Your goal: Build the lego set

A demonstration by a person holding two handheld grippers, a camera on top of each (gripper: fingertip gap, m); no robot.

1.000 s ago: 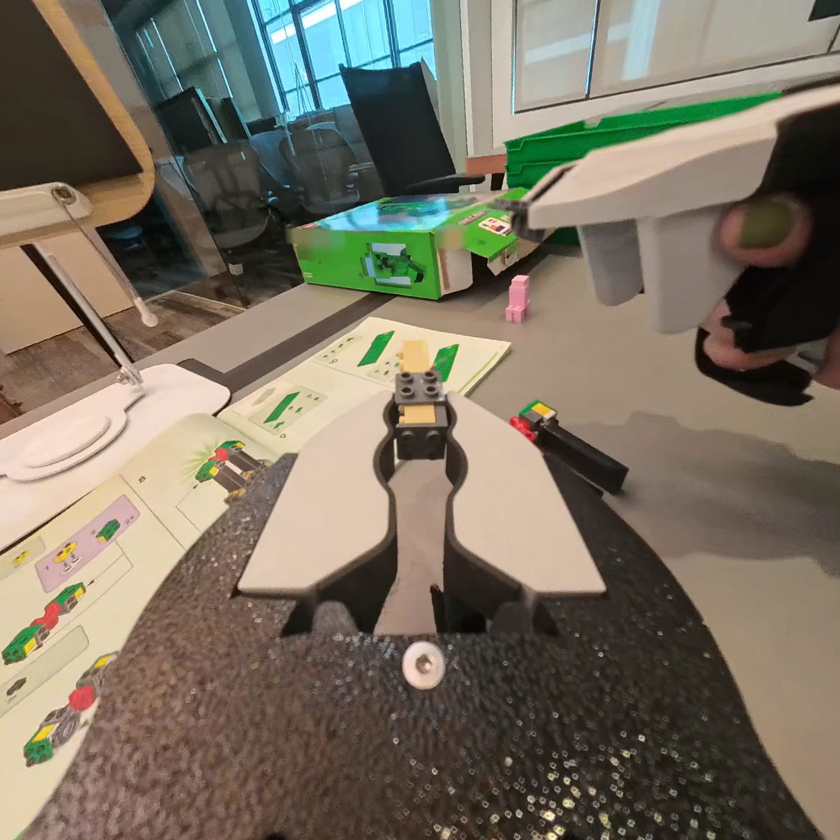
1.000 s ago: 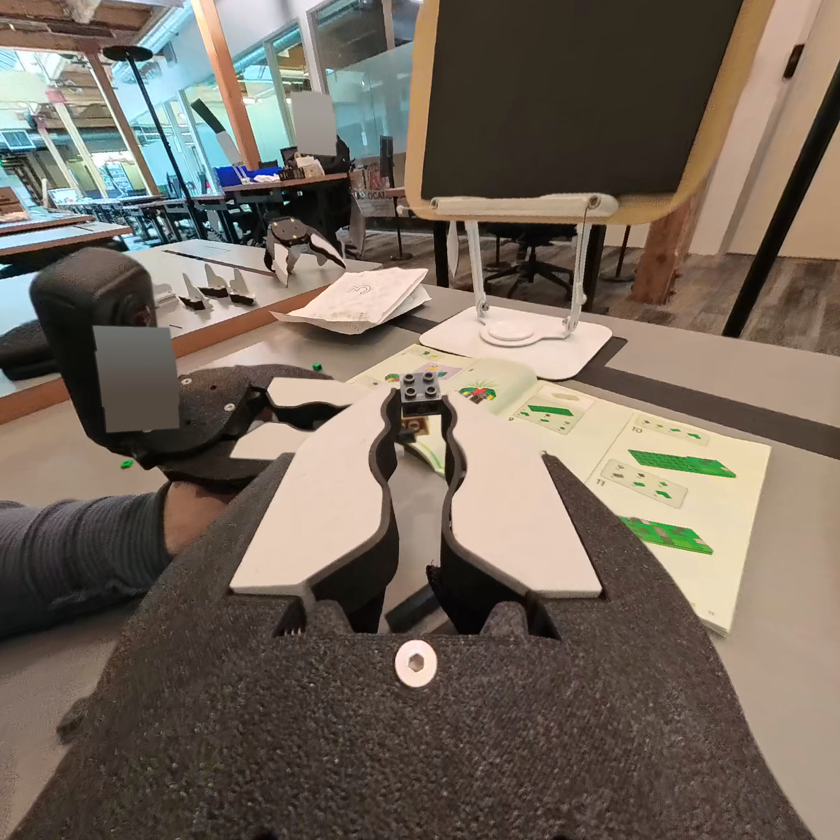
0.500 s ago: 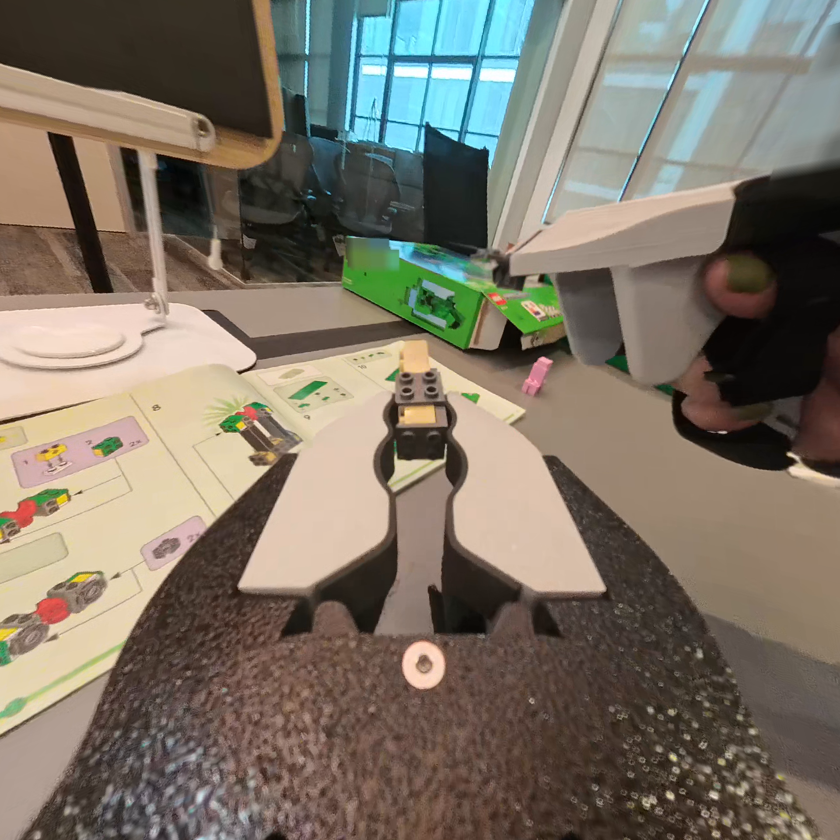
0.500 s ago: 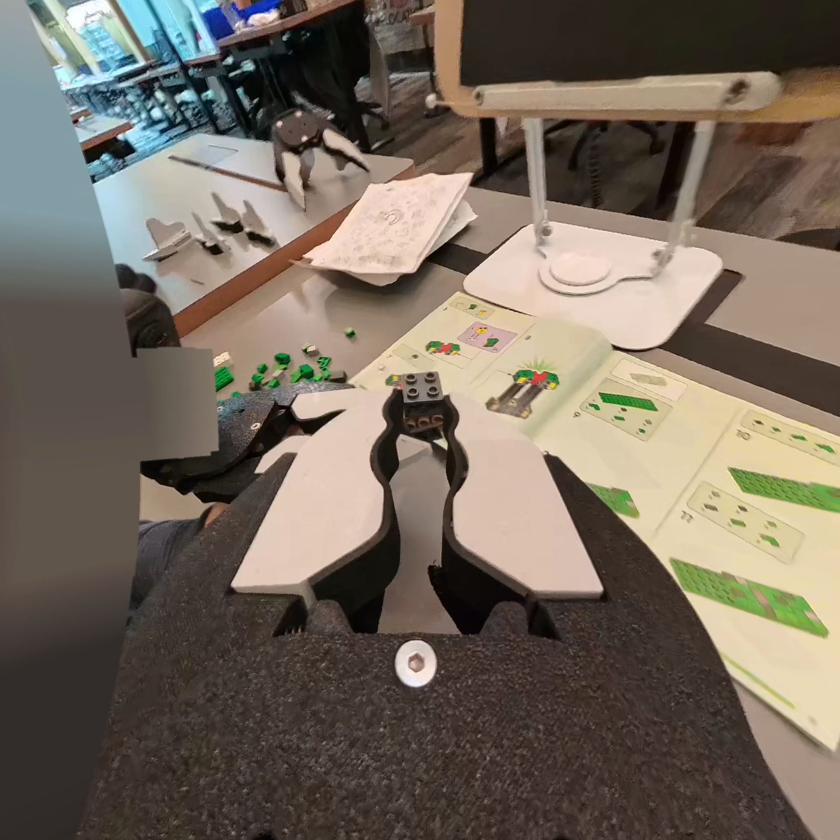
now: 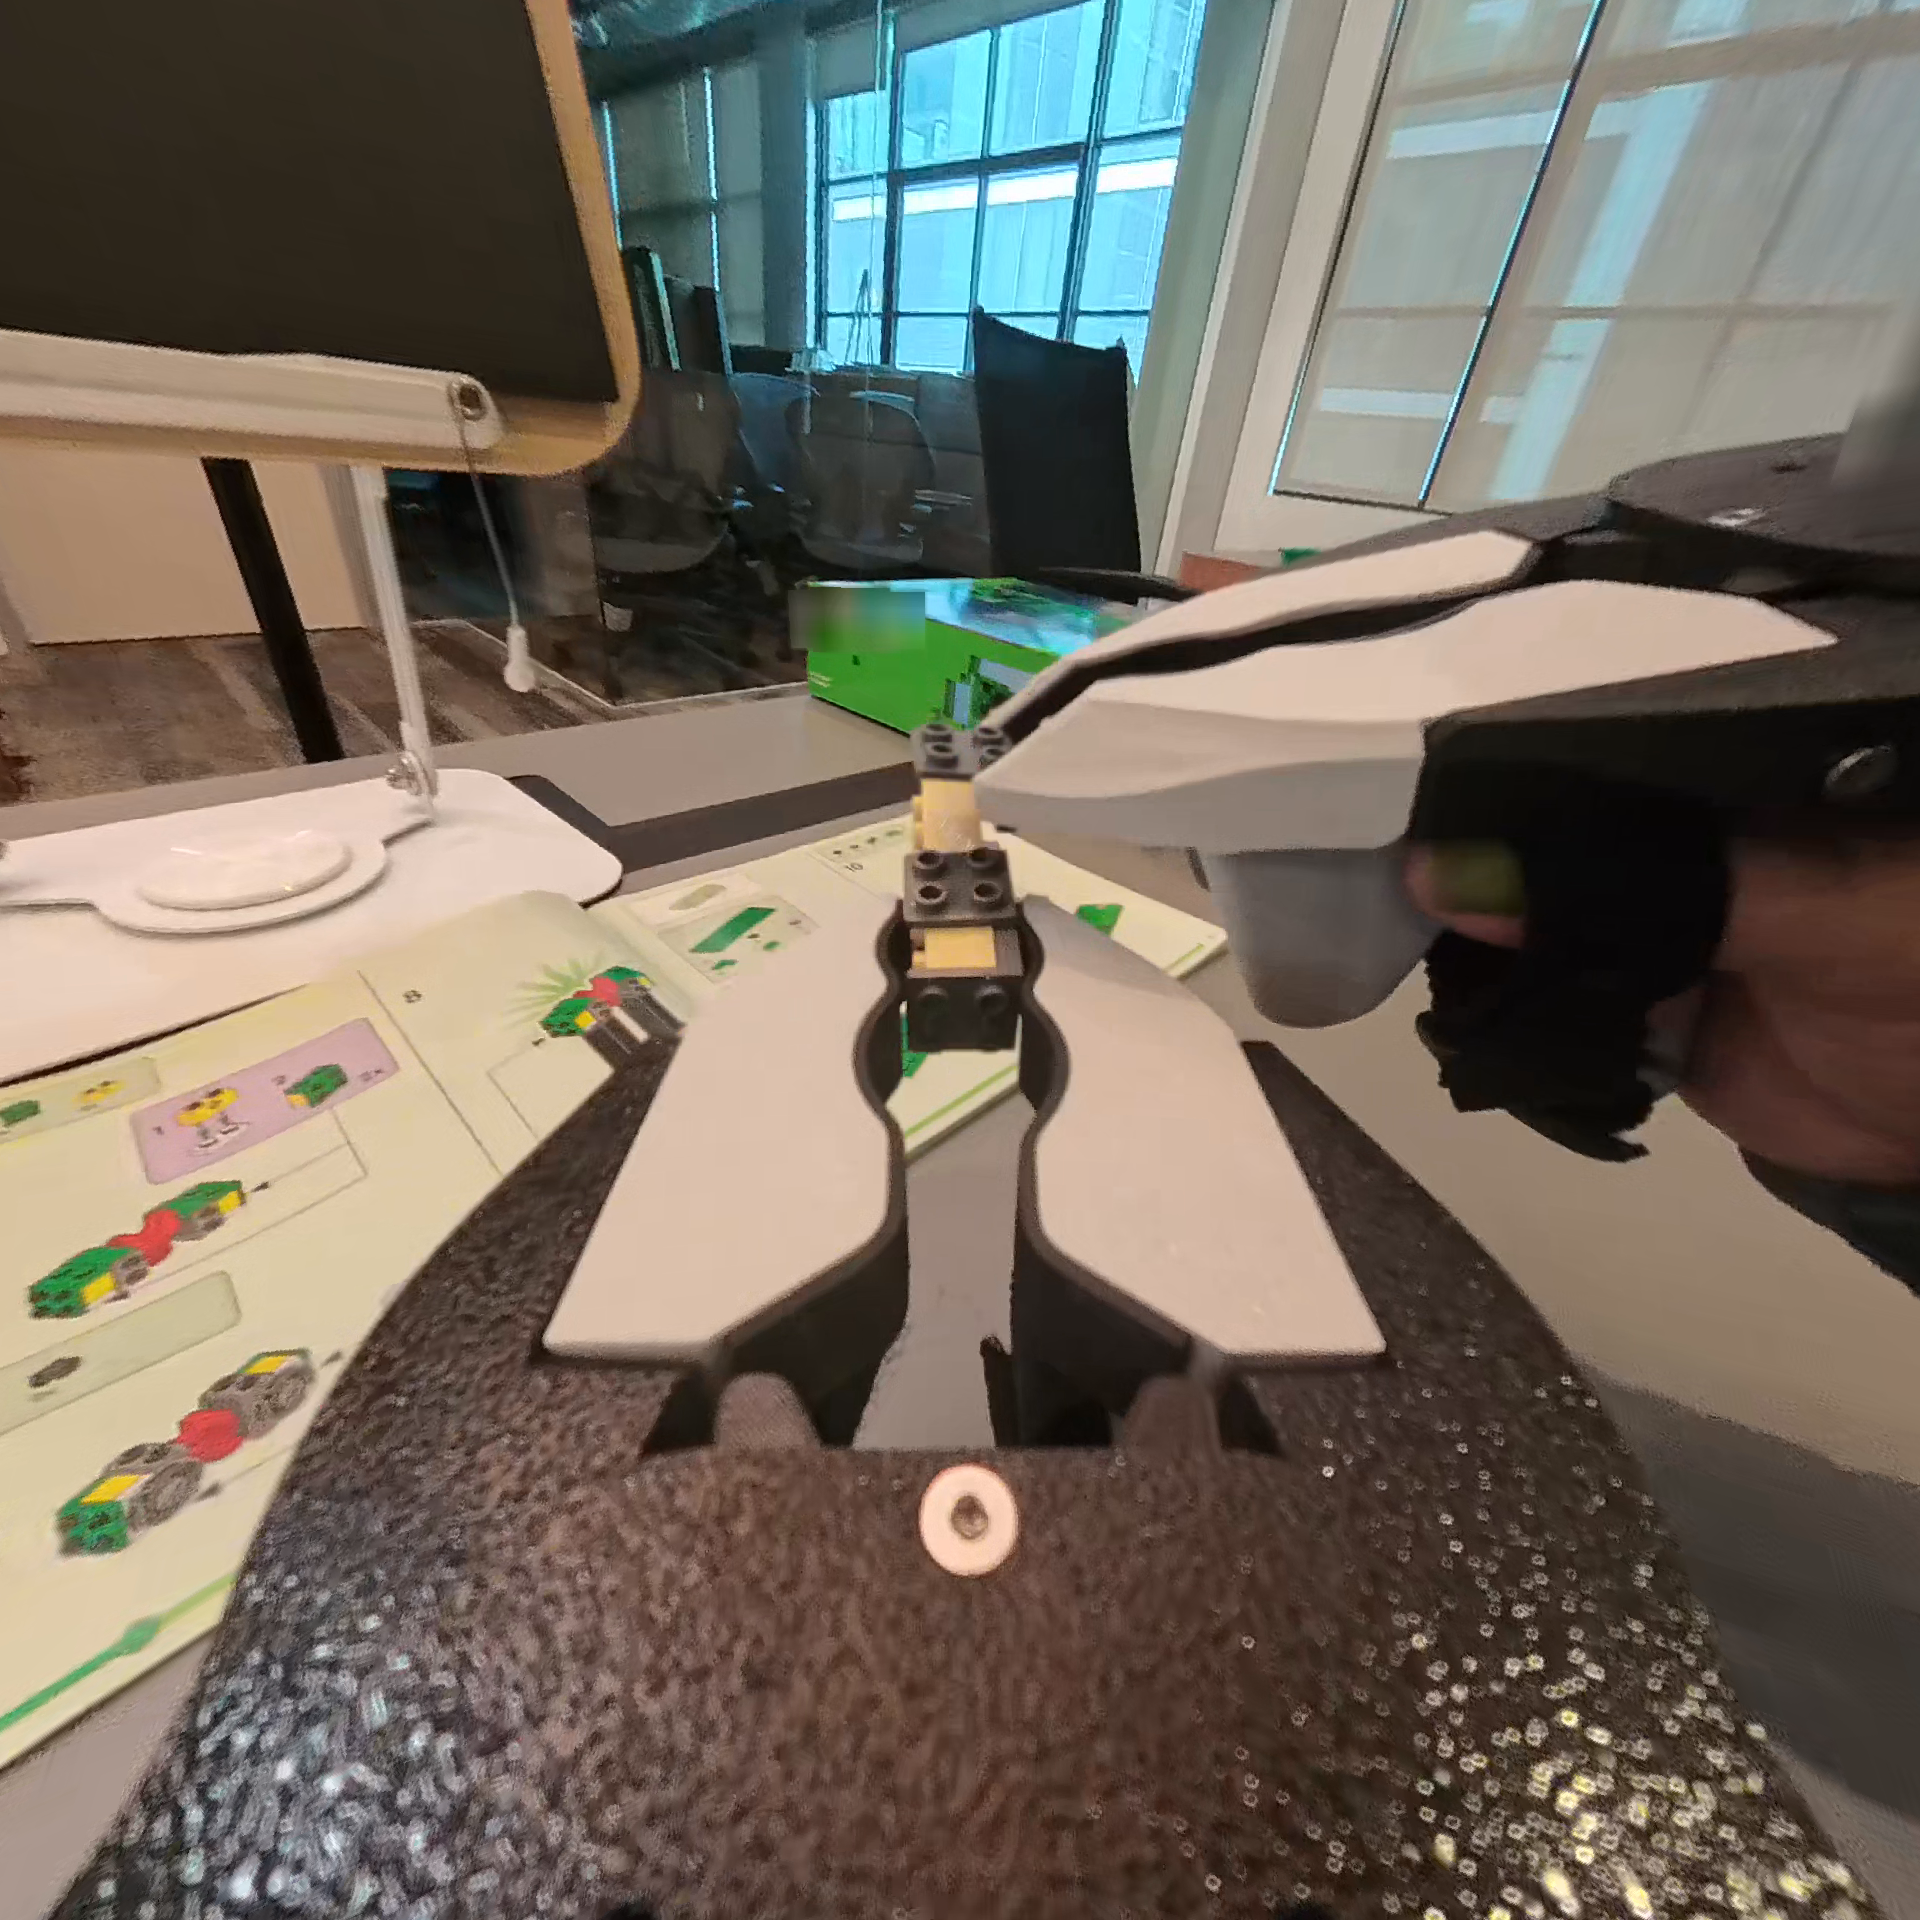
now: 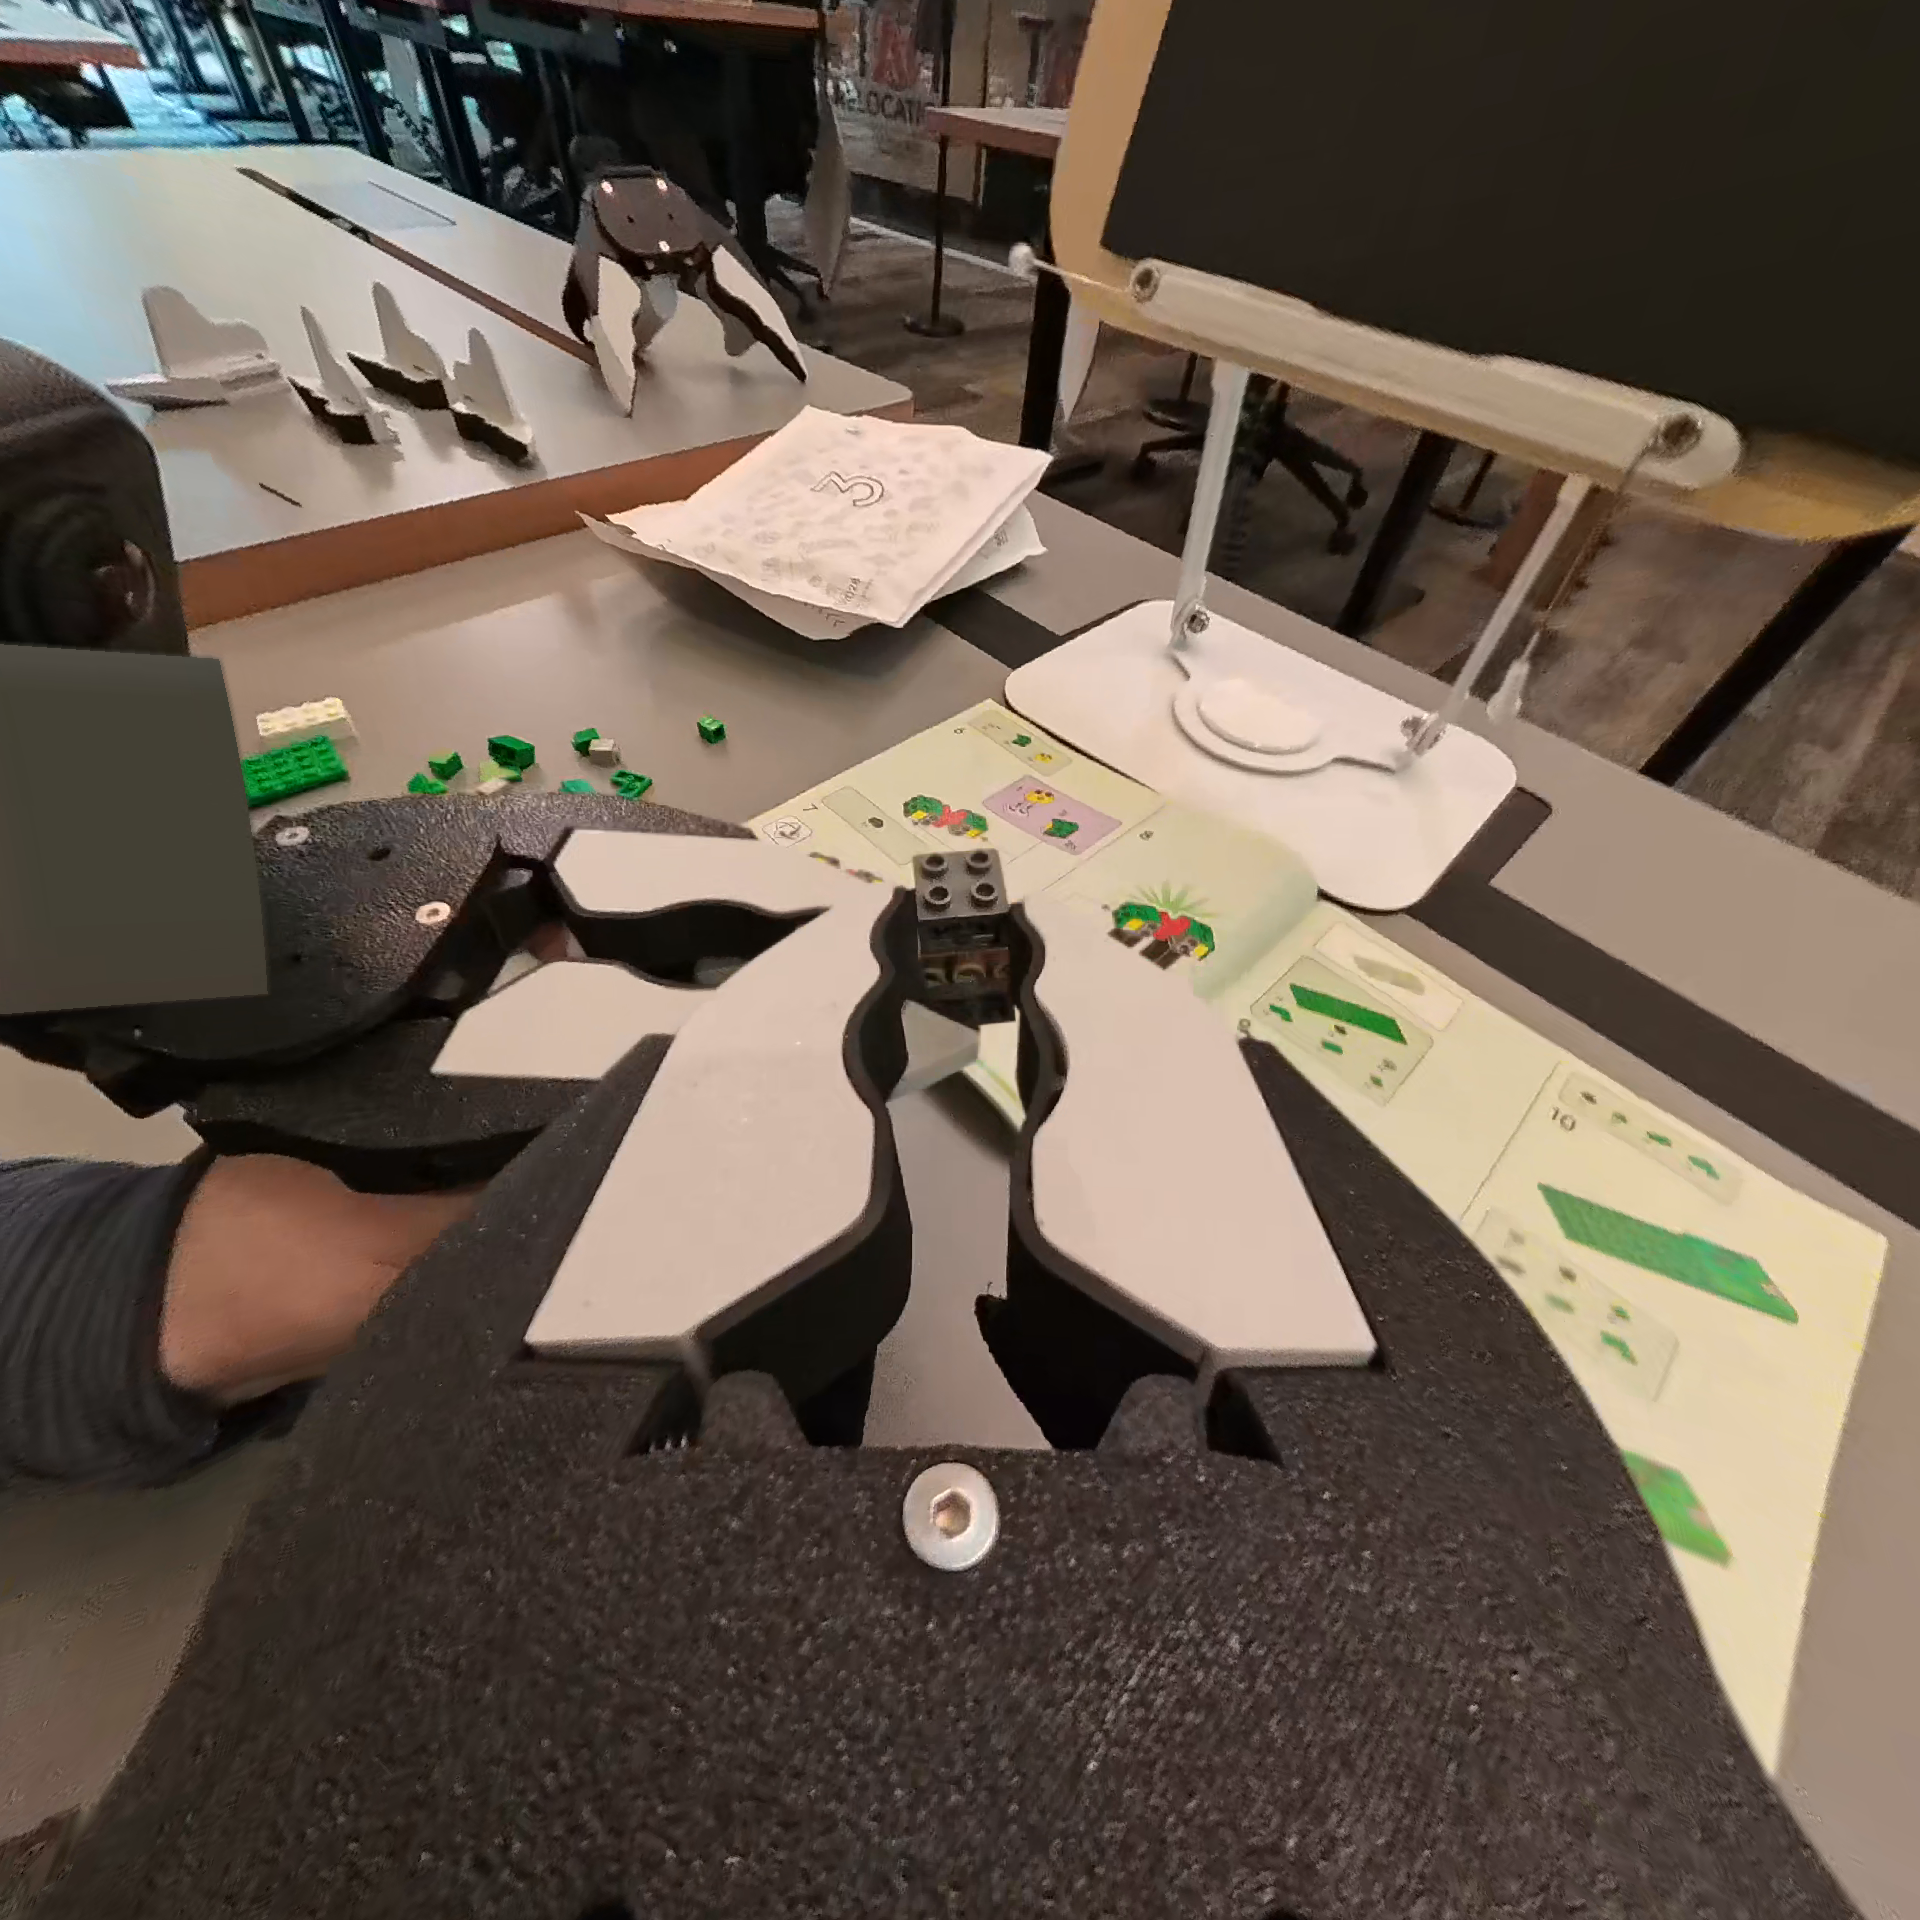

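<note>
The left gripper point(image 5: 961, 971) is clamped on a small dark-and-tan stack point(image 5: 958, 935); at its 1 o'clock the right gripper point(image 6: 961, 961) pinches a dark grey brick point(image 6: 961, 920). Light, rigid, slippery plastic: hold flat sides

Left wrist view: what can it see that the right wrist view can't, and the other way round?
Only the left wrist view shows the green box and the windows. Only the right wrist view shows the loose green bricks, the crumpled papers and spare fingers on the far table. Both show the booklet, the white stand, and both grippers, left and right, each shut on a dark brick stack.
</note>
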